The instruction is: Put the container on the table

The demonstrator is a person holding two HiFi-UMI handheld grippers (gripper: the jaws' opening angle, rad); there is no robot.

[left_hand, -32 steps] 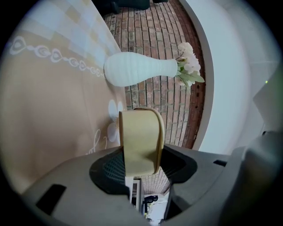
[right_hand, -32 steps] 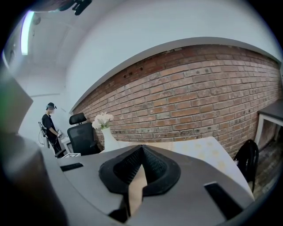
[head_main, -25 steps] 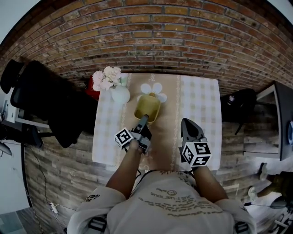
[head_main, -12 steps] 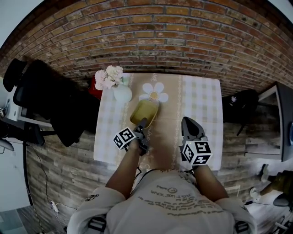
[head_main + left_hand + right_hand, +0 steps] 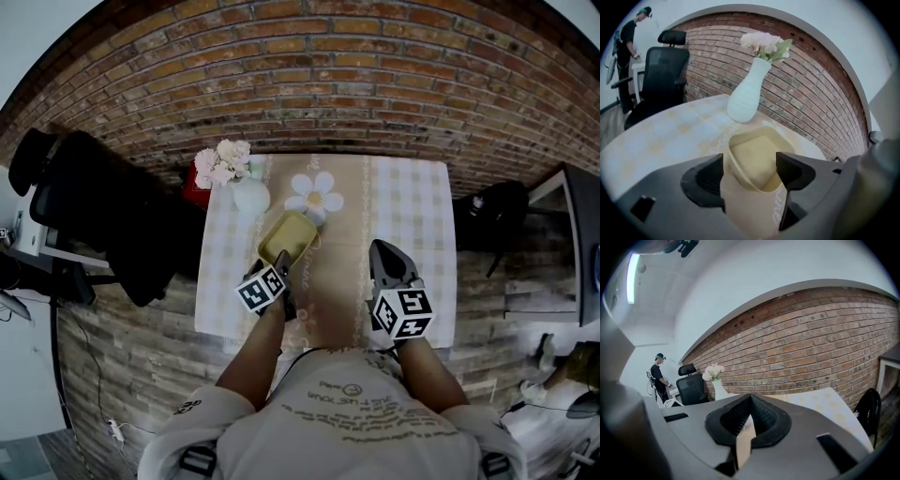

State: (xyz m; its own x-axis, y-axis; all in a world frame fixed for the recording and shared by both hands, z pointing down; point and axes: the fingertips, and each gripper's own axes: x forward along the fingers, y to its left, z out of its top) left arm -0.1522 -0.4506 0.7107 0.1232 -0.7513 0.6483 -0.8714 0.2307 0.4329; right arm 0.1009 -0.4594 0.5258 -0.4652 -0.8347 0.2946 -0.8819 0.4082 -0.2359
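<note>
- The left gripper [image 5: 280, 270], forearm reaching toward 12 o'clock and tipped downward, has its jaws opening on either side of the yellow container [image 5: 287, 236].
- The container sits on the table [image 5: 412, 206], with a white vase [image 5: 248, 195] at its 11 o'clock.
- The right gripper [image 5: 386, 259], at 3 o'clock of the left one, points nearly level, jaws together and empty.

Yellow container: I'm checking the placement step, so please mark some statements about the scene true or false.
The yellow container is between the jaws of the left gripper. True; they are opening.
The right gripper grips the container. False: its jaws are shut and empty.
The vase stands upright, holding pink flowers. True.
The container holds fruit. False: it looks empty.
</note>
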